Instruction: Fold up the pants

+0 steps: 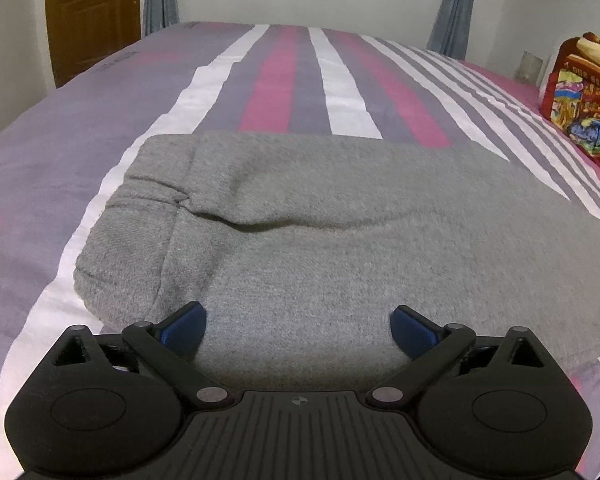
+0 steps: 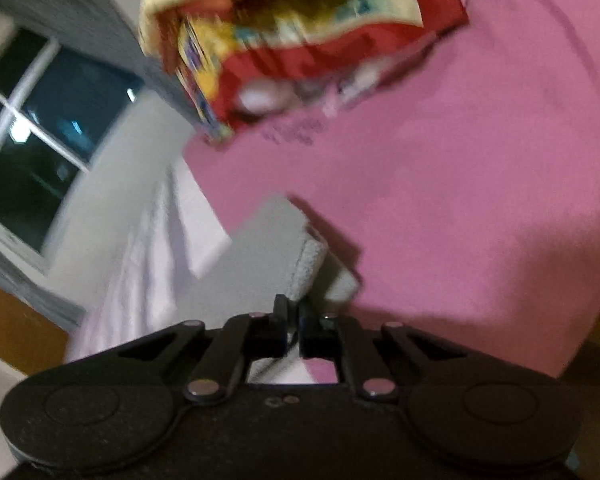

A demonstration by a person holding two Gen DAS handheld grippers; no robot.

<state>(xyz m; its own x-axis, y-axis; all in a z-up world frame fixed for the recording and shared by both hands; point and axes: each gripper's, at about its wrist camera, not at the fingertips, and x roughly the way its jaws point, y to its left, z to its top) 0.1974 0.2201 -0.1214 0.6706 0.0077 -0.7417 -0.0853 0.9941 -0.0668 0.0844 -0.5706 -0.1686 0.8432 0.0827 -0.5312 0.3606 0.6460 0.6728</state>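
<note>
Pants (image 1: 320, 240) lie flat on striped bed (image 1: 276, 80), grey, seemingly folded already | left gripper (image 1: 298, 330) spread wide just above near edge, nothing between fingers, likely poised to pinch | right gripper (image 2: 294, 312) clamped on grey cloth corner, presumably to lift it | right view blurred, tilted; held part unclear.

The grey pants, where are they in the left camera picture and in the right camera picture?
Left wrist view: the grey pants fill the middle, spread on the striped bed, ahead of the open left tool.
Right wrist view: only a grey edge shows low in the middle, pinched in the shut right tool.
Shared landmark: the colourful red bag.
</note>
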